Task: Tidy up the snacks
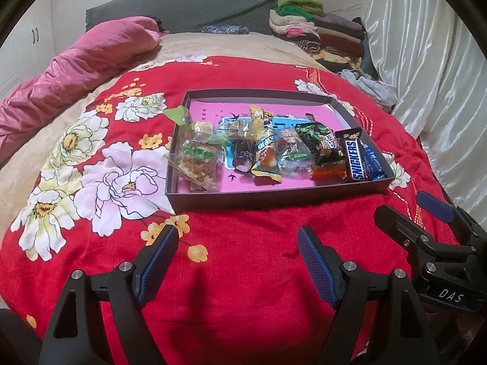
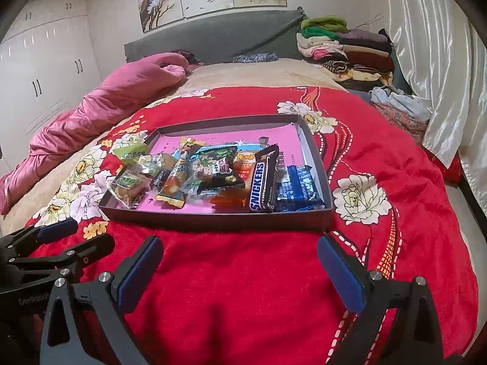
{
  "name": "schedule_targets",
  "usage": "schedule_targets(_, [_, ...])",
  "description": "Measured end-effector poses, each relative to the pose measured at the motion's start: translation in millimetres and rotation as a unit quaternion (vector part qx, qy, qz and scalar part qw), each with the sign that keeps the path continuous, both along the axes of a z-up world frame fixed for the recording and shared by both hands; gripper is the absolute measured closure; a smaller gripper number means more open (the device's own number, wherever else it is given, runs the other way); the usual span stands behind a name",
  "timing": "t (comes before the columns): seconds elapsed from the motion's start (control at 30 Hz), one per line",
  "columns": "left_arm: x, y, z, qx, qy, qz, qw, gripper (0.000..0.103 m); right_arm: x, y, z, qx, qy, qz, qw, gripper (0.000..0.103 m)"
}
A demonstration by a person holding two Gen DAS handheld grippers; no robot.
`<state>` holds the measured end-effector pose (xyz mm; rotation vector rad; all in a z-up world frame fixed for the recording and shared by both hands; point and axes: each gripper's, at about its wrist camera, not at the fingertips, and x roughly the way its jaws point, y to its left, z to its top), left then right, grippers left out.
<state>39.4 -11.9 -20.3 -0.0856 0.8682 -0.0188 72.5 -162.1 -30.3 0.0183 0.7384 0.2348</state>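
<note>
My right gripper (image 2: pixel 239 269) hovers over the red floral blanket (image 2: pixel 243 289), jaws spread wide, nothing between them. Just ahead sits the shallow dark tray (image 2: pixel 213 220) with a pink lining. Snacks are bunched inside: Snickers bar (image 2: pixel 261 187) near the right end, blue foil packet (image 2: pixel 296 190) beside it, yellow tube snack (image 2: pixel 178 179) in the middle, clear-wrapped cake (image 2: pixel 127 187) at left. My left gripper (image 2: pixel 57 241) shows at the lower left, also spread apart.

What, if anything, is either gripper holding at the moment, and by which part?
Nothing is held. The left gripper and right gripper are both open and empty above the red blanket, short of the snack tray.
</note>
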Motion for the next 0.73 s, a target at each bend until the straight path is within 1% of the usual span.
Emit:
schedule_targets(0.3, [1, 3, 1, 0.002, 0.003, 0.006, 1.0000, 0.022, 0, 0, 0, -0.001, -0.001, -0.001, 1.000, 0.001])
schedule_targets(0.4, [2, 4, 1, 0.006, 0.004, 0.013, 0.9999, 0.022, 0, 0, 1, -0.001, -0.001, 0.000, 1.000, 0.001])
schedule_targets(0.47, [3, 6, 2, 0.011, 0.001, 0.027, 0.9996, 0.022, 0, 0, 0, 0.000, 0.000, -0.001, 1.000, 0.001])
schedule_targets(0.53, [4, 10, 4, 0.004, -0.008, 0.035, 0.9993, 0.022, 0, -2, 0, -0.001, -0.001, -0.003, 1.000, 0.001])
schedule_targets(0.6, [4, 16, 8, -0.004, -0.025, 0.044, 0.9987, 0.022, 1, -6, 0, 0.001, 0.000, -0.008, 1.000, 0.001])
schedule_targets(0.73, [6, 29, 18, 0.011, -0.061, 0.060, 0.9963, 0.022, 6, -19, 0, 0.005, -0.001, -0.026, 1.000, 0.001])
